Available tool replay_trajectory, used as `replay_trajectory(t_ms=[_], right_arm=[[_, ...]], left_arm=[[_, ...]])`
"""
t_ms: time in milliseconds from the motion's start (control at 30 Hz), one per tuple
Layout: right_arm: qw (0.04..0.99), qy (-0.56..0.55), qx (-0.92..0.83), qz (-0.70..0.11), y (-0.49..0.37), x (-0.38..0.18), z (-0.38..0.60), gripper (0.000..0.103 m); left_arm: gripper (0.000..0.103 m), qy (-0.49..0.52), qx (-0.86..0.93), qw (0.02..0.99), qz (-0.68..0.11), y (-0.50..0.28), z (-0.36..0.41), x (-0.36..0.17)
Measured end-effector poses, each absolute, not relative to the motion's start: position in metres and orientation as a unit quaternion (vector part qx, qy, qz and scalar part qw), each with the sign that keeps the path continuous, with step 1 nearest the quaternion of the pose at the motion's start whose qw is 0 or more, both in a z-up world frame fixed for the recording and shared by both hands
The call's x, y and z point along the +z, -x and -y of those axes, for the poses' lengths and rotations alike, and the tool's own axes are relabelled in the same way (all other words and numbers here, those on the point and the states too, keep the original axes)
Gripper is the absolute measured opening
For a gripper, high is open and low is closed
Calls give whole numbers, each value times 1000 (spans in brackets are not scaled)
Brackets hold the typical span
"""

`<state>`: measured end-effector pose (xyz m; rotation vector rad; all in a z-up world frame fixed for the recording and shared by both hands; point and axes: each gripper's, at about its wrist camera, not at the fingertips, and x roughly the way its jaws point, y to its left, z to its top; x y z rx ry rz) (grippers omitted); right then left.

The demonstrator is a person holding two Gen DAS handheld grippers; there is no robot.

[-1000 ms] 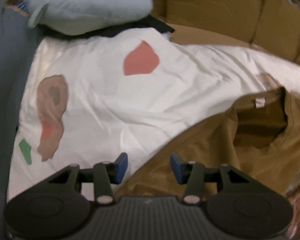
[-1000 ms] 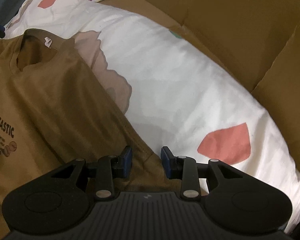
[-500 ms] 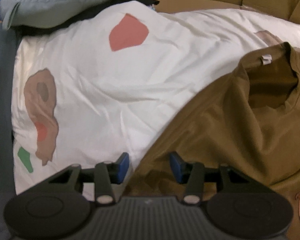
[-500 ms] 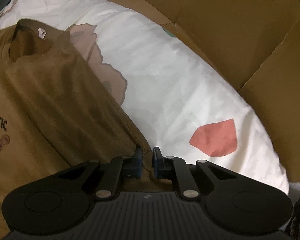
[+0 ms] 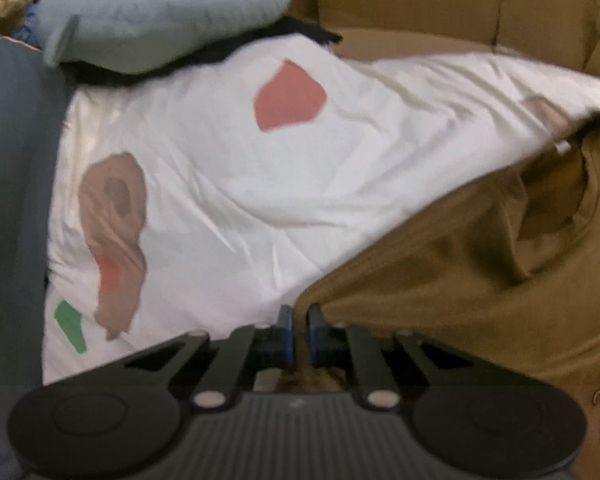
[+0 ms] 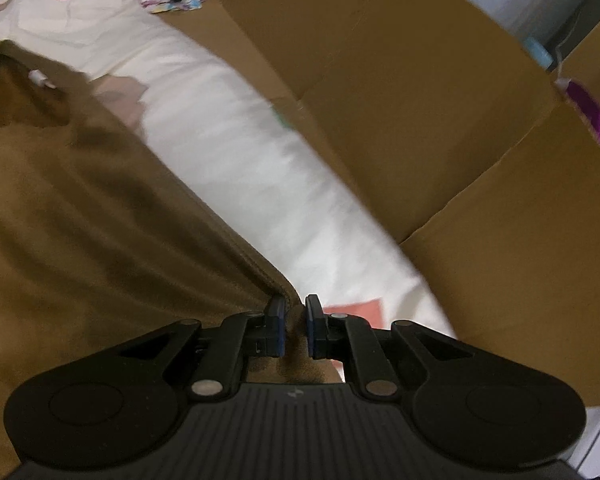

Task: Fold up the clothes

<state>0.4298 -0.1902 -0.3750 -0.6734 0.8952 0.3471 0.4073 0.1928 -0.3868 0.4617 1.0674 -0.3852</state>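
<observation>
Brown t-shirt (image 5: 480,280) lies on the white duvet (image 5: 260,200), both left tongs (image 5: 298,334) and right tongs (image 6: 294,332) pinched tight on its edges, so lift evenly, keeping fabric taut.

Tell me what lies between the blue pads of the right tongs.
A bunched edge of the brown cotton T-shirt, pinched by the right tongs; the right wrist view shows it.

home bedroom: patterned duvet (image 5: 340,184), neck pillow (image 5: 160,16), cardboard boxes (image 6: 400,92)
</observation>
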Motion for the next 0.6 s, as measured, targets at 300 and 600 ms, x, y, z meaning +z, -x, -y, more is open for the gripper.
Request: replay_trajectory(t_ms=[300,600], right_arm=[[842,342,142,-393,-462,-374,176,8],[843,345,136,-389,-494,-385,152,8]], left_arm=[[7,-192,-145,848,-472,-425,-196,-371],[7,-179,-110,858,-468,-435,-206,-373]])
